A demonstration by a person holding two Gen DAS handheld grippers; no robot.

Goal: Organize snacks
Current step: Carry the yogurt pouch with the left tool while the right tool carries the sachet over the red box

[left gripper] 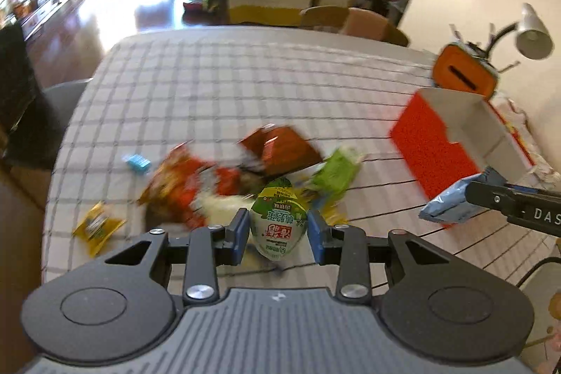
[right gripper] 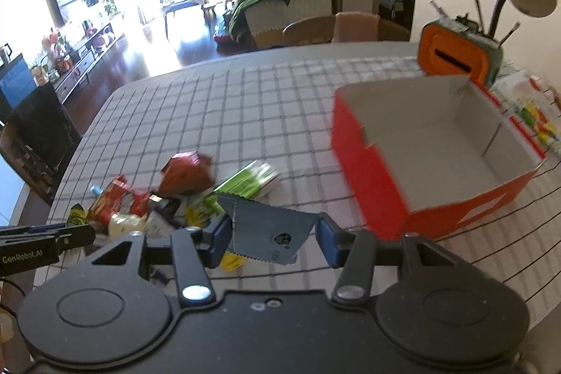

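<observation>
Left gripper (left gripper: 278,230): blue pads clamp a glossy green-and-white pouch (left gripper: 278,221) with red print, rounded, held above the snack pile (left gripper: 228,177) left of the red box (right gripper: 420,163). Right gripper (right gripper: 273,233): jaws pinch a flat grey-blue foil packet (right gripper: 270,230), serrated edges, just left of the box's near corner. Box is open cardboard, red outside, plain pale inside. Pile: crinkled red, brown, lime and yellow wrappers on the checked cloth (right gripper: 228,100).
</observation>
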